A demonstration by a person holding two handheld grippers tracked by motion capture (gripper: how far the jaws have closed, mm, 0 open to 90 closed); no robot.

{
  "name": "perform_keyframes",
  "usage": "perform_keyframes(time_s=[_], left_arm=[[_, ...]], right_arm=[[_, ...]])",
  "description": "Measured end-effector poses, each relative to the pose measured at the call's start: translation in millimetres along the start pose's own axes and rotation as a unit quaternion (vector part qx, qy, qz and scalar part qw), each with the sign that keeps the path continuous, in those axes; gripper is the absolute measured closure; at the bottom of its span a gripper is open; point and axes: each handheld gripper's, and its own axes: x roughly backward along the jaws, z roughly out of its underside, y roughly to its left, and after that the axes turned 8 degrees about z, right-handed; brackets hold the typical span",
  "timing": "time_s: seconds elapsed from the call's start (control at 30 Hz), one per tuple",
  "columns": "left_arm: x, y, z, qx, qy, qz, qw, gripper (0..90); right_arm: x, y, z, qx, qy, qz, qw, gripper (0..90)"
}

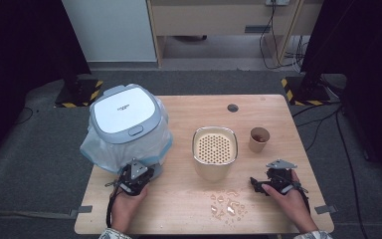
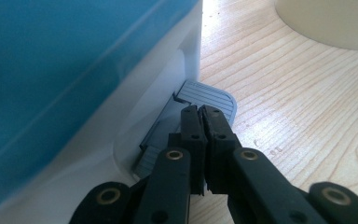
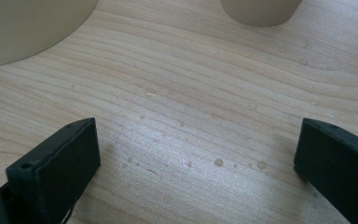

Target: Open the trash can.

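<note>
High view overhead facing forward, gripper views low, close, sharing table (image 1: 189, 112)

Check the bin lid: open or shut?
Shut. The lid lies flat on the bin; the left gripper, closed, is at the pedal.

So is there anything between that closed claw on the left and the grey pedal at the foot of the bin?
Nothing visible. The left gripper, jaws shut with nothing between them, has its tips right over the grey pedal at the foot of the bin. Whether they touch it, I cannot tell. The beige container stands off to one side.
</note>
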Motion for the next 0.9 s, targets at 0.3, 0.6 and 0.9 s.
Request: perform_keyframes(time_s=[0.3, 0.6, 0.9], left_arm=[[-1.8, -1.7, 1.0, -0.001, 0.004, -0.005, 1.0000, 88.3], [-5.7, -0.7, 4.7, 0.004, 0.014, -0.003, 0.9999, 89.3], [-8.2, 0.1, 6.6, 0.010, 0.020, 0.000, 0.9997, 89.5]], right_arm=[[0.0, 0.0, 0.1, 0.000, 0.000, 0.000, 1.0000, 0.6], [0.0, 0.1, 0.1, 0.000, 0.000, 0.000, 1.0000, 0.6], [0.0, 0.1, -0.1, 0.000, 0.001, 0.000, 1.0000, 0.6]])
